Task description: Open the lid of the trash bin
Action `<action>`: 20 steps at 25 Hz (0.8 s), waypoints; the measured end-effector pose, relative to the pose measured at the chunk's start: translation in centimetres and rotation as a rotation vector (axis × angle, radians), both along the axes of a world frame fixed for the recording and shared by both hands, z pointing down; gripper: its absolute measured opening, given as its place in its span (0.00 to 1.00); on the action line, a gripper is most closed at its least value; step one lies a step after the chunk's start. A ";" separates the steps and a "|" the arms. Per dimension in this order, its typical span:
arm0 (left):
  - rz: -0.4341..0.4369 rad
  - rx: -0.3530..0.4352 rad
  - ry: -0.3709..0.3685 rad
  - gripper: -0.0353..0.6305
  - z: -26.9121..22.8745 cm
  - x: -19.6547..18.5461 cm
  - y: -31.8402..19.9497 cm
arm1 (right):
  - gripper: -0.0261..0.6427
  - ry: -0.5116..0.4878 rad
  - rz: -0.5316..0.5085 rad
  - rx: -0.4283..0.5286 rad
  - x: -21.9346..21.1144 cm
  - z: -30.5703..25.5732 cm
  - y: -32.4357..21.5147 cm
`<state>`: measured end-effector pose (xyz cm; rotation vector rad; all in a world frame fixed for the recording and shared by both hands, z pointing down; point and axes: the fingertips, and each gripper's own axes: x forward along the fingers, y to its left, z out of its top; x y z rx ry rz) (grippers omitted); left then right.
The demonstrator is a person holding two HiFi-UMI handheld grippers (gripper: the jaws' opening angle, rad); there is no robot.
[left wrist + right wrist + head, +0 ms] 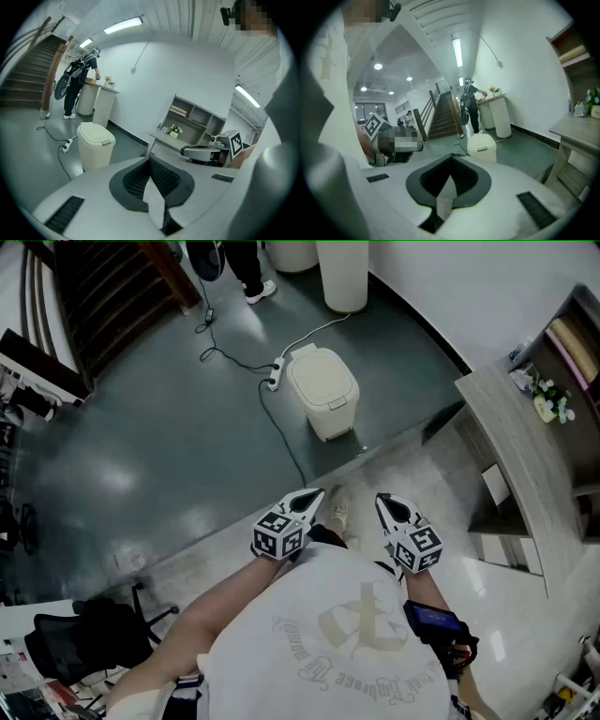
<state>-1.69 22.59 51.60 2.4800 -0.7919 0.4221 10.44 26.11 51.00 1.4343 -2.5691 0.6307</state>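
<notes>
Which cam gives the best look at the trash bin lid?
Head view: it looks down on the whole lid, which is shut. Left gripper view shows the bin side-on, with the lid foreshortened. Right gripper view shows the bin small and far, its base hidden.

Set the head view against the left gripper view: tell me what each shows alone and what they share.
Head view only: a black chair and the person's shoe on the floor. Left gripper view only: ceiling lights and the upper body of a far person at a counter. Both: the bin with its lid down, the power strip beside it, the flowers on the shelf, and the left gripper and right gripper, both shut, well short of the bin.
</notes>
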 end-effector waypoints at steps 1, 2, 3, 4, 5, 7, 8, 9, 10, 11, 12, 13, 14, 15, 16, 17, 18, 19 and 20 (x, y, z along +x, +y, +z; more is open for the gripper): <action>0.000 -0.001 -0.001 0.07 -0.1 -0.3 0.4 | 0.04 0.000 -0.003 -0.001 -0.4 -0.1 0.4; 0.000 -0.002 -0.001 0.07 -0.2 -0.6 0.8 | 0.04 0.001 -0.006 -0.001 -0.7 -0.2 0.8; 0.000 -0.002 -0.001 0.07 -0.3 -0.9 1.2 | 0.04 0.002 -0.007 -0.001 -1.0 -0.3 1.2; -0.001 -0.002 0.002 0.07 -0.4 -1.1 1.4 | 0.04 0.004 -0.007 0.000 -1.2 -0.4 1.4; -0.003 0.000 0.004 0.07 -0.5 -1.3 1.5 | 0.04 0.007 -0.005 0.002 -1.3 -0.5 1.5; -0.007 0.006 0.008 0.07 -0.7 -1.6 1.5 | 0.04 0.009 0.001 0.006 -1.4 -0.8 1.5; -0.009 0.007 0.009 0.07 -0.7 -1.6 1.7 | 0.04 0.009 0.004 0.007 -1.4 -0.8 1.6; -0.009 0.007 0.011 0.07 -0.7 -1.6 1.8 | 0.04 0.008 0.006 0.007 -1.3 -0.8 1.8; -0.009 0.006 0.014 0.07 -0.7 -1.5 2.0 | 0.04 0.007 0.008 0.007 -1.3 -0.8 1.9; -0.009 0.005 0.016 0.07 -0.7 -1.6 2.1 | 0.04 0.005 0.011 0.008 -1.2 -0.9 1.9; -0.011 0.004 0.017 0.07 -0.6 -1.7 2.2 | 0.04 0.002 0.016 0.010 -1.1 -0.9 1.9; -0.014 0.003 0.016 0.07 -0.6 -1.8 2.2 | 0.04 0.000 0.020 0.012 -1.1 -1.0 1.8; -0.018 0.000 0.014 0.07 -0.5 -2.0 2.3 | 0.04 -0.001 0.024 0.013 -1.1 -1.0 1.8; -0.023 -0.003 0.013 0.07 -0.3 -2.2 2.4 | 0.04 -0.001 0.026 0.012 -1.1 -0.9 1.8; -0.029 -0.006 0.012 0.07 -0.2 -2.4 2.5 | 0.04 0.001 0.026 0.009 -1.1 -0.8 1.8; -0.034 -0.008 0.011 0.07 0.0 -2.5 2.6 | 0.04 0.003 0.025 0.005 -1.1 -0.6 1.9; -0.039 -0.011 0.010 0.07 0.1 -2.6 2.6 | 0.04 0.005 0.023 0.000 -1.1 -0.4 2.0; -0.044 -0.013 0.010 0.07 0.3 -2.7 2.7 | 0.04 0.005 0.020 -0.005 -1.2 -0.2 2.0; -0.049 -0.014 0.010 0.07 0.3 -2.7 2.7 | 0.04 0.006 0.018 -0.009 -1.2 0.0 2.0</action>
